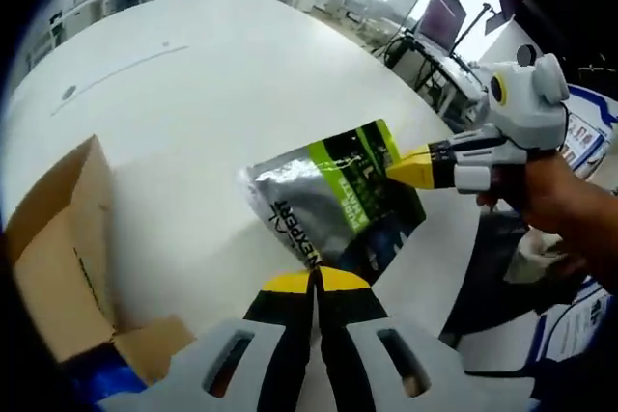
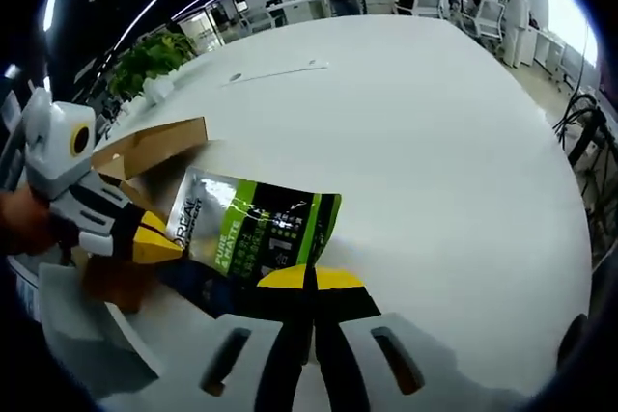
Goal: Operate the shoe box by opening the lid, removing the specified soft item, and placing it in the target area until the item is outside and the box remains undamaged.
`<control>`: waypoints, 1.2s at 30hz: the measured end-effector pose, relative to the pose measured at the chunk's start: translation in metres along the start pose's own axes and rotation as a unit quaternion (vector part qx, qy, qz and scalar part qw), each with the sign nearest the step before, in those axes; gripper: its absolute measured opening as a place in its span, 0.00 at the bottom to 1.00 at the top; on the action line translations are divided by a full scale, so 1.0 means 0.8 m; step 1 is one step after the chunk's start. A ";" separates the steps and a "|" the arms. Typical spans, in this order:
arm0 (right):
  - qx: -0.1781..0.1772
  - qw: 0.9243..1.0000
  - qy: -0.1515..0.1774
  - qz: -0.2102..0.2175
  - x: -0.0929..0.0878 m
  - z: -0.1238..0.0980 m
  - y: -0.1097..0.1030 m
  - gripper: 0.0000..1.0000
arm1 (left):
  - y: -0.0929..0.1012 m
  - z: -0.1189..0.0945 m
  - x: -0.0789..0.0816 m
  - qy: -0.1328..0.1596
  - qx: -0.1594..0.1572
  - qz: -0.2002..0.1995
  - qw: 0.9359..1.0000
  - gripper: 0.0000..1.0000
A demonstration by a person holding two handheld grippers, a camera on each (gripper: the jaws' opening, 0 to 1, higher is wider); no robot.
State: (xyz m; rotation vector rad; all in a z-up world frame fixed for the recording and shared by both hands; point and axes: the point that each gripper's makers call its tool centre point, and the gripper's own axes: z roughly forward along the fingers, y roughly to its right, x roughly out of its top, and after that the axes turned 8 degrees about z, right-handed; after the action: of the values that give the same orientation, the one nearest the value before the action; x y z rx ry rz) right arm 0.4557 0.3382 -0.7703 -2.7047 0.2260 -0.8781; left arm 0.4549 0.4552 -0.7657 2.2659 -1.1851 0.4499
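Left gripper view: left gripper [image 1: 314,280] rising from the bottom edge, yellow-tipped jaws pressed together on the near edge of a silver, green and black foil pouch [image 1: 333,202], pinching it. Pouch held between both grippers above a large white table [image 1: 222,94], tilted, its far corner gripped by the right gripper [image 1: 410,168], which enters from the right with yellow tips closed on that corner and a hand [image 1: 565,205] behind it. Open cardboard shoe box [image 1: 58,248] at the lower left, flap raised, well apart from the pouch, with something blue at its base that cannot be made out. Desks, monitors, chairs and people standing at the far end of the room beyond the table. Right gripper view: right gripper [image 2: 311,279] rising from the bottom, jaws closed tight on the near edge of the pouch [image 2: 256,229]. Left gripper [image 2: 159,243] coming in from the left, yellow tips clamped on the pouch's silver end. Brown box [image 2: 159,147] just behind and to the left of the pouch, partly hidden by that gripper. White table [image 2: 415,142] stretching away, a green plant [image 2: 150,60] near its far left edge, people and chairs past it.
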 end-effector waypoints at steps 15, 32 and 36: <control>0.001 1.000 -0.013 -0.004 -0.008 0.017 0.009 0.00 | -0.004 0.018 -0.008 -0.031 0.016 0.021 0.999 0.00; -0.013 1.000 0.010 0.002 -0.004 0.014 0.022 0.13 | -0.014 0.018 -0.006 -0.027 0.035 0.027 0.999 0.04; -0.014 1.000 0.017 0.000 0.000 0.011 0.022 0.15 | -0.014 0.014 -0.002 -0.019 0.036 0.023 0.999 0.03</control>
State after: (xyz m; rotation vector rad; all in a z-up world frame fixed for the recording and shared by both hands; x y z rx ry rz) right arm 0.4599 0.3238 -0.7829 -2.7166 0.2487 -0.9287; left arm 0.4639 0.4547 -0.7786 2.3216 -1.2613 0.4773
